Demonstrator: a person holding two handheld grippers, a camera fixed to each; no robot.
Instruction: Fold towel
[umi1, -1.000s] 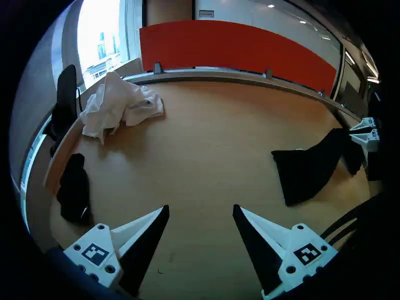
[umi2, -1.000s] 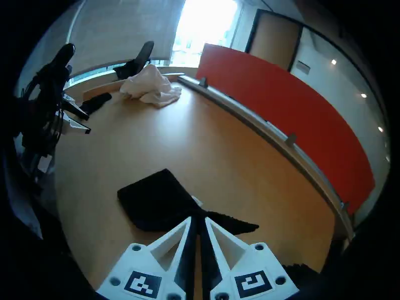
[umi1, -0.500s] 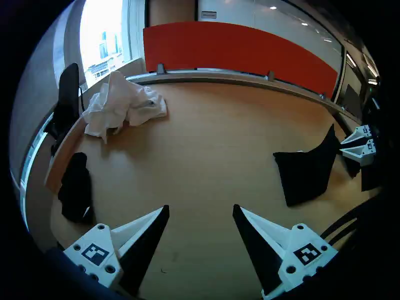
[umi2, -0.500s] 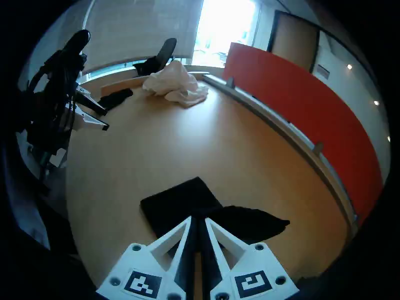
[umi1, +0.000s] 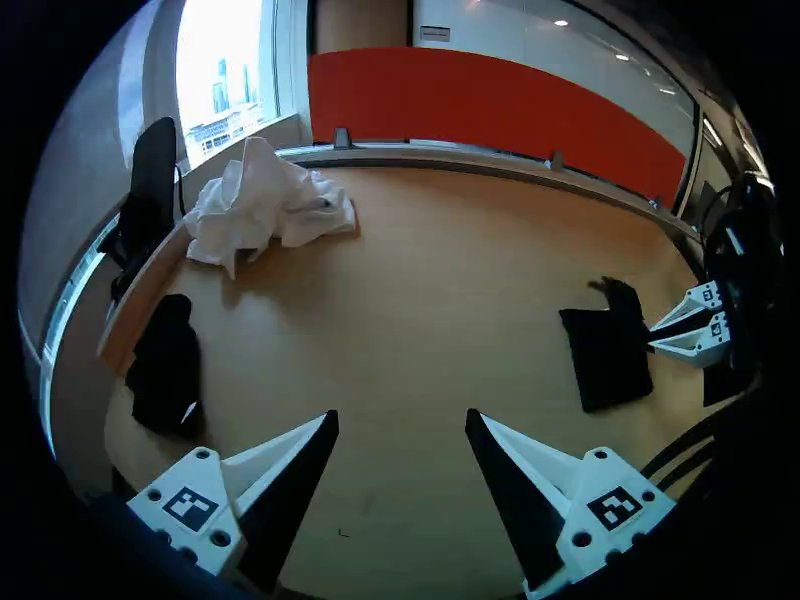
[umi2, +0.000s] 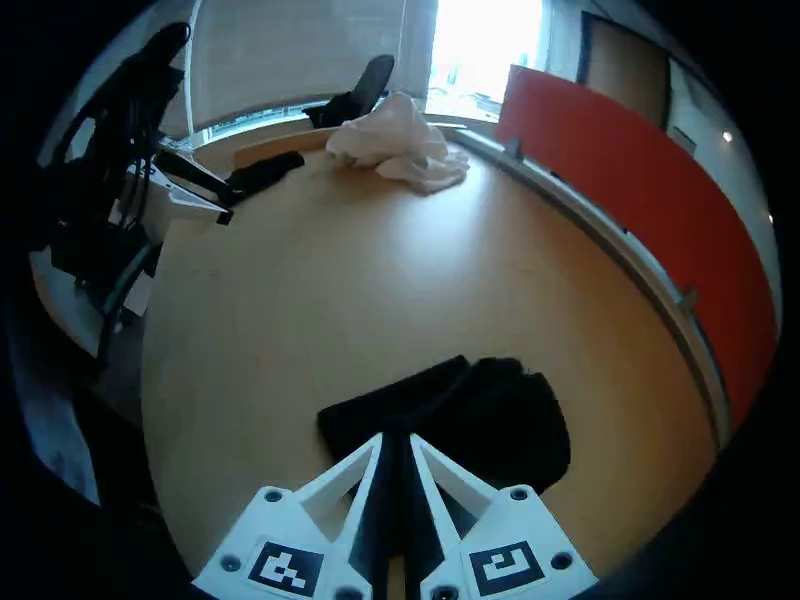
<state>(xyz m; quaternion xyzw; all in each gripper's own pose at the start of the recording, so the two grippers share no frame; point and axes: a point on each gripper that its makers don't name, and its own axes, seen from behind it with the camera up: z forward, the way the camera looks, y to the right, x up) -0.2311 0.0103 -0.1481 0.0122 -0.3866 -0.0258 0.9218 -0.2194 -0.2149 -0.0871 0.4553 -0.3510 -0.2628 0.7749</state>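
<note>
Right gripper (umi2: 399, 440) has its two fingers drawn almost together, nipping the near edge of the black towel (umi2: 470, 410). The towel lies on the wooden counter (umi2: 330, 290) just ahead of the fingertips, in a roughly squared, doubled-over shape with one rumpled corner at its far side. In the left gripper view the same towel sits well off to the right of the counter, with the right gripper touching its outer edge. Left gripper (umi1: 400, 415) hangs over bare wood with its fingers spread wide and nothing between them. At the far end of the counter is a heap of white cloth (umi1: 265, 200). A dark cloth (umi1: 165, 365) lies at the counter's left edge, near an office chair (umi1: 150, 195). A red panel (umi1: 500, 100) runs along the counter's far side.
</note>
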